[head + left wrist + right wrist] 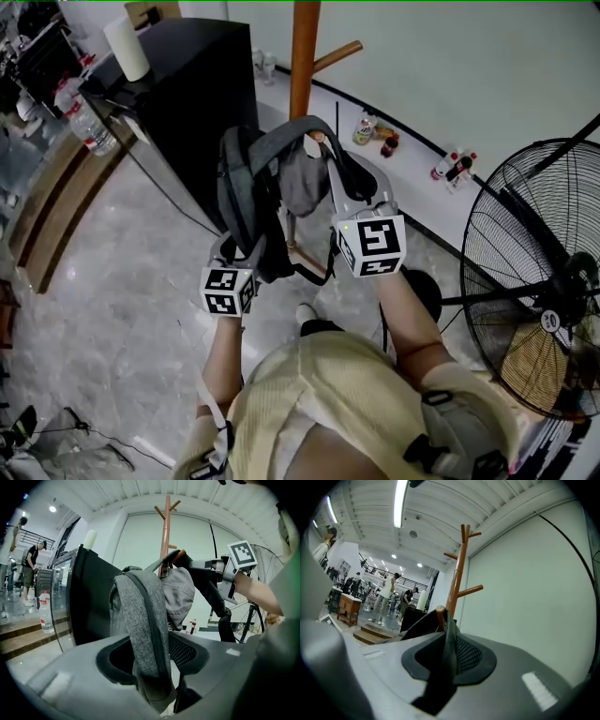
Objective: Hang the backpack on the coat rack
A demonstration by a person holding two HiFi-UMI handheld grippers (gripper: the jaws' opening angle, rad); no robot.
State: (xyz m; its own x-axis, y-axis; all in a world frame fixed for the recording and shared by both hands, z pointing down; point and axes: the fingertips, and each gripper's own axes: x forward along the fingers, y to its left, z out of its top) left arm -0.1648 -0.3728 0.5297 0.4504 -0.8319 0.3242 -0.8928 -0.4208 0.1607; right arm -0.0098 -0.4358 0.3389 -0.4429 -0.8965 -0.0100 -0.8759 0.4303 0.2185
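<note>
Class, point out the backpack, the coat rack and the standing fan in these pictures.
backpack [242, 192]: head view, grey main body.
coat rack [304, 56]: head view, upright wooden pole.
standing fan [567, 281]: head view, centre hub behind the wire guard.

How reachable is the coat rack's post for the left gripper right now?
Probably not directly: the left gripper has a grey strap between its open jaws, and the backpack hangs between it and the post.

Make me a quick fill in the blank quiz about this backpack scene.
The backpack is looped over a peg of the wooden ____.
The left gripper has a ____ strap between its open jaws.
At the head view's right edge stands a large wire-caged ____.
Missing: coat rack; grey; fan.
</note>
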